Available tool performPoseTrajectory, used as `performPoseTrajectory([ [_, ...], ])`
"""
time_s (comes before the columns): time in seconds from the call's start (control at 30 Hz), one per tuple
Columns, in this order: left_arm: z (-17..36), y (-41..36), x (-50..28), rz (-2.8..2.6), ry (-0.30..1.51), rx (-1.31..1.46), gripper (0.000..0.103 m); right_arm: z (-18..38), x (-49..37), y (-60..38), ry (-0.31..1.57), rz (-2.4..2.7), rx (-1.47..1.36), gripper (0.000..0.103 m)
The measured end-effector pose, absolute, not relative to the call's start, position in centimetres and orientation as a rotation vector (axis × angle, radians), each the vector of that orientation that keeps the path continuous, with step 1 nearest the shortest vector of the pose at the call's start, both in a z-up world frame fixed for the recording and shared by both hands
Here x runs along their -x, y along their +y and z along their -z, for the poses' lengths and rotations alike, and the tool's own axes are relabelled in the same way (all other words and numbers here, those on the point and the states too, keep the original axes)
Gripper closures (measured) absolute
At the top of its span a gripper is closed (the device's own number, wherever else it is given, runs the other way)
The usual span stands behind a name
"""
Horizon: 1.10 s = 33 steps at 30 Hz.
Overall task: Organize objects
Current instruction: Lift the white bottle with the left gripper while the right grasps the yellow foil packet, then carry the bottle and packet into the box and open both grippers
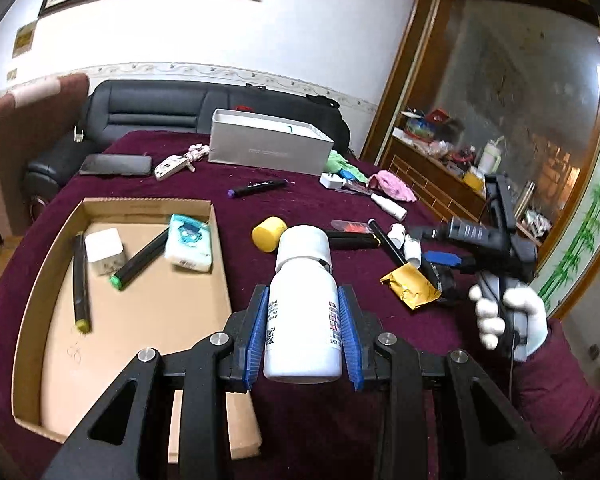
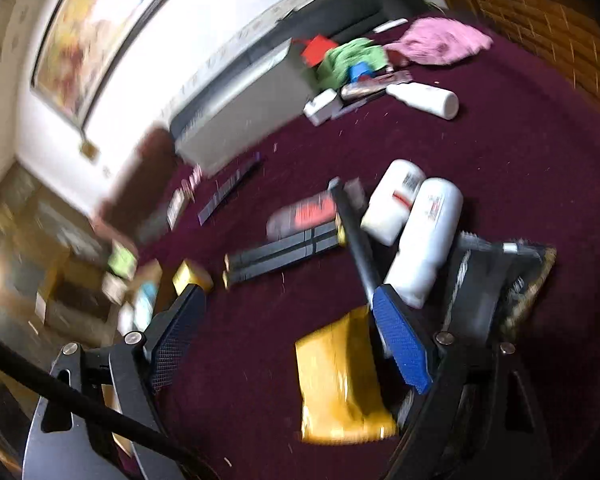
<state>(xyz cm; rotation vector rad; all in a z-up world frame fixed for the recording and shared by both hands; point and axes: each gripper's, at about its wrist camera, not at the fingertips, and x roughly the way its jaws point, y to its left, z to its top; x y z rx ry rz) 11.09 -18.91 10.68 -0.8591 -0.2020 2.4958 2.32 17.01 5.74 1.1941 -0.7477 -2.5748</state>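
— Two claws over one maroon tabletop (image 1: 180, 196); beside it?

— Cardboard tray (image 1: 148, 312), holding markers, a white cube and a tissue pack.

— And the left claw (image 1: 303, 320)?

— It pinches a white bottle (image 1: 302, 320), lifted just right of the tray.

— The right claw (image 2: 284, 336)?

— Spread wide over a yellow packet (image 2: 340, 380), touching nothing.

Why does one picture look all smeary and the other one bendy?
Right wrist view: motion blur smears the framed painting and the yellow foil packet. Left wrist view: sharp on the white plastic bottle, but the fisheye lens curves the wall border.
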Motion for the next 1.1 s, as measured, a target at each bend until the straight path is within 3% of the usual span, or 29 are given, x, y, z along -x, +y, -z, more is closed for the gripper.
performPoseTrajectory([
  [0.1,-10.4,-20.2,-11.5,-2.494,-0.232,0.839,0.074,-5.9,-3.2,14.4,-0.475,2.687,-1.293,0.017],
  [0.23,-10.0,-22.3,-12.6,-2.522,-0.252,0.826,0.074,-4.9,-3.5,12.5,-0.302,2.714,-1.401,0.023],
  [0.4,-9.6,-24.4,-13.3,-2.563,-0.276,0.837,0.074,-3.4,-2.5,9.8,-0.063,2.779,-1.486,0.043],
  [0.47,-9.4,-25.3,-13.5,-2.581,-0.294,0.841,0.074,-2.7,-2.3,9.0,0.050,2.817,-1.520,0.059],
  [0.5,-9.3,-25.6,-13.6,-2.586,-0.302,0.843,0.074,-2.3,-2.1,8.8,0.078,2.822,-1.538,0.059],
  [0.67,-8.6,-26.8,-13.9,-2.602,-0.339,0.855,0.074,-2.6,-2.3,9.4,0.008,2.824,-1.544,0.060],
  [0.87,-7.6,-27.9,-13.4,-2.621,-0.335,0.884,0.074,-5.6,-4.0,9.1,-0.233,2.723,-1.440,0.060],
  [1.1,-6.8,-29.1,-11.7,-2.651,-0.307,0.955,0.073,-9.4,-4.2,2.5,-0.355,2.455,-1.302,0.060],
])
